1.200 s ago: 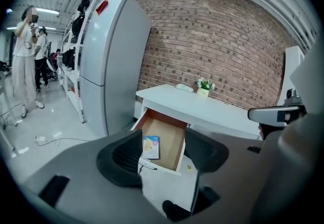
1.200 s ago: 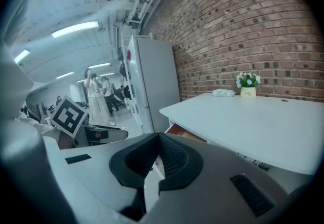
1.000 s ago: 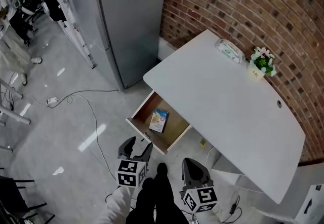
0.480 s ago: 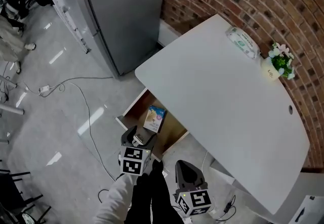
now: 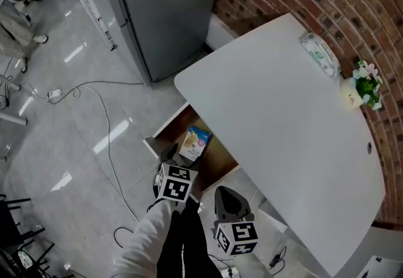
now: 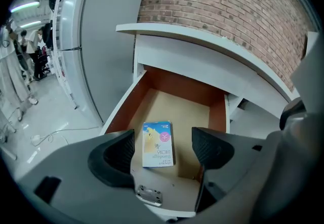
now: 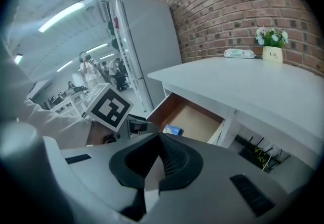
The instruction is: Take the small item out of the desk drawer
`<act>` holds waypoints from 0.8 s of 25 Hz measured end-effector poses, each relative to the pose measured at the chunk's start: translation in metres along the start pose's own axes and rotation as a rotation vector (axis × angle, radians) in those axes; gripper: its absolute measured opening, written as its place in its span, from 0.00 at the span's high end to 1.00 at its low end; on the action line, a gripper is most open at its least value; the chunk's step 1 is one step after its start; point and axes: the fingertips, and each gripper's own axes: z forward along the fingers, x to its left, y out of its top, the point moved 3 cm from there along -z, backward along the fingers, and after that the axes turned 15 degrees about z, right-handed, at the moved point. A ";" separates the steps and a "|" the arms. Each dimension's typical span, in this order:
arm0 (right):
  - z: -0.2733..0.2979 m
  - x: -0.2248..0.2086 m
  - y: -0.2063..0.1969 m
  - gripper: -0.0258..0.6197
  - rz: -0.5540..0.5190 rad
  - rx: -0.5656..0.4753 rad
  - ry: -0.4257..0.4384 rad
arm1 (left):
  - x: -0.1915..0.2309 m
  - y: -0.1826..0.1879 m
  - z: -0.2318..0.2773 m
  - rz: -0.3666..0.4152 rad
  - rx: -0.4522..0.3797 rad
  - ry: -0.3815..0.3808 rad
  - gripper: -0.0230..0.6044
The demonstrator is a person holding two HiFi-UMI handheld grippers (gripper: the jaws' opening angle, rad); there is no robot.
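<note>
Since a second ago my left gripper (image 5: 170,158) has come forward from beside my leg to the front edge of the open drawer (image 5: 165,129), and its jaws are opening, now wide apart. Nothing is pressed between them. In the left gripper view the small item (image 6: 158,144), a flat blue and white packet, shows in the gap between the two pads but lies beyond and below them, flat on the drawer floor, in the front half and a little left of centre.

The packet is straight ahead of this gripper and down. Its long axis runs away from me toward the back of the drawer, so the jaws already straddle its short width. I judge the next move is a plain descent over the front panel, with little or no turning.

My right gripper (image 5: 228,200) hangs back beside my leg, under the edge of the desk (image 5: 277,119), jaws closed together on nothing. The left is clearly the nearer one.
</note>
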 end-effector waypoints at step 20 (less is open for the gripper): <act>0.059 -0.029 -0.022 0.92 0.021 0.108 -0.081 | 0.011 -0.008 0.084 0.029 0.126 -0.056 0.36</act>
